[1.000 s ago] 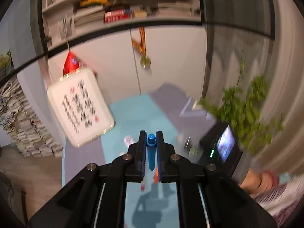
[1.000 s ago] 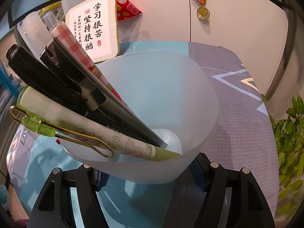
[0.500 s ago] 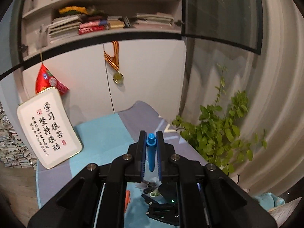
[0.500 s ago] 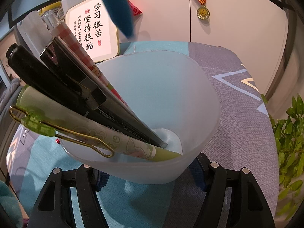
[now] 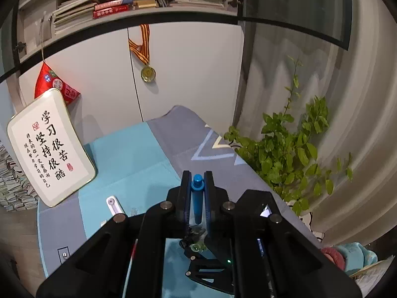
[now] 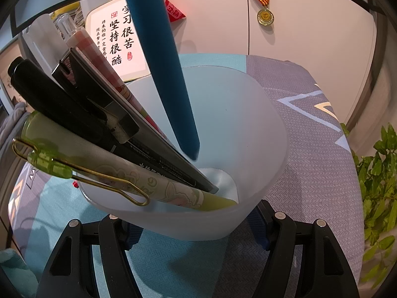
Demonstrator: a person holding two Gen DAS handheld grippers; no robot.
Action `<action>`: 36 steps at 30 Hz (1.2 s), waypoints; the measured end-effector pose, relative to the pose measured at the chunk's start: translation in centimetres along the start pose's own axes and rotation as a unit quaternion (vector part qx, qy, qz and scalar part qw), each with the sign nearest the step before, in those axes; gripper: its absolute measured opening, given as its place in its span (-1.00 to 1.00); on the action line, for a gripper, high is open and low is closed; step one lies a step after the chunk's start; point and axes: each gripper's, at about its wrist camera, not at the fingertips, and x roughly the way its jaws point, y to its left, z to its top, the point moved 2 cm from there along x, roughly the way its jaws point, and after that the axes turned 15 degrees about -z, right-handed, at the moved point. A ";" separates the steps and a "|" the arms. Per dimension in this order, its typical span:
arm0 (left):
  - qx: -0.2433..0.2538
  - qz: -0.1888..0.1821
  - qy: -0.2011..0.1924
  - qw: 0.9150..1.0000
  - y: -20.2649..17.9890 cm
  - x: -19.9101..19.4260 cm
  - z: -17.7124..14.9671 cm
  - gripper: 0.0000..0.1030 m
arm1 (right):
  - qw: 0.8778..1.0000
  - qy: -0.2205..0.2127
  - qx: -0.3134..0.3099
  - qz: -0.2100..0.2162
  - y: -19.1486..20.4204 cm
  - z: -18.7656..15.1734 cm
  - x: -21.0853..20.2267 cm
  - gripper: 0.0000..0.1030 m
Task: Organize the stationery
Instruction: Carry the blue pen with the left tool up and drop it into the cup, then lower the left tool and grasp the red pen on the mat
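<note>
Nearest the right wrist camera, the right gripper [image 6: 191, 226] has its jaws spread wide around the base of a frosted white pen cup [image 6: 260, 134], apparently pressing on both sides, though the pads are mostly hidden behind the wall. The cup is thin, light plastic that could flex or slip, so a low hold across its base suits it. Inside lean a green pen with a brass clip [image 6: 104, 171], black pens [image 6: 82, 114] and a red-patterned one [image 6: 99, 57], all tipped to the left. A blue pen [image 6: 168, 74] comes down through the mouth, its lower end inside the cup above the bottom. In the left wrist view, the left gripper [image 5: 197, 193] is clamped tight on that pen near its capped top; it is stiff, light and smooth, so it will drop cleanly once let go. Beyond stand a calligraphy plaque [image 5: 49, 149], a leafy plant [image 5: 285, 154] and a hanging medal [image 5: 148, 73].
</note>
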 end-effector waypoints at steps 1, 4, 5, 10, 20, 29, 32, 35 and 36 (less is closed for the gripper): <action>-0.001 0.000 0.003 1.000 0.1 0.1 -0.1 -0.85 | 1.000 0.000 0.000 0.000 0.1 0.0 0.0 0.39; -0.004 -0.002 0.014 1.000 0.2 0.7 -0.5 -0.84 | 1.000 0.000 0.000 0.000 0.1 0.0 0.0 0.39; -0.006 -0.002 0.018 1.000 0.3 0.9 -0.6 -0.84 | 1.000 0.000 0.000 0.000 0.0 0.0 0.0 0.39; -0.011 -0.007 0.033 0.999 0.6 1.6 -1.2 -0.84 | 1.000 0.000 0.000 0.000 0.1 0.0 0.0 0.39; -0.005 -0.008 0.040 0.999 0.4 1.2 -1.4 -0.78 | 1.000 0.000 0.000 0.000 0.1 0.0 0.1 0.39; -0.035 0.047 0.031 0.998 3.9 -2.1 -4.7 -0.45 | 1.000 0.000 -0.001 0.001 0.0 0.0 0.0 0.40; -0.057 0.068 0.055 0.994 5.5 -2.0 -7.1 -0.50 | 1.000 0.000 -0.002 0.002 0.0 0.0 0.0 0.40; -0.088 0.060 0.063 0.992 7.0 -2.0 -8.5 -0.52 | 1.000 0.001 -0.003 0.001 0.0 0.0 0.0 0.40; -0.094 0.057 0.060 0.992 7.1 -2.1 -8.6 -0.52 | 1.000 0.001 -0.002 0.001 0.0 0.0 0.0 0.40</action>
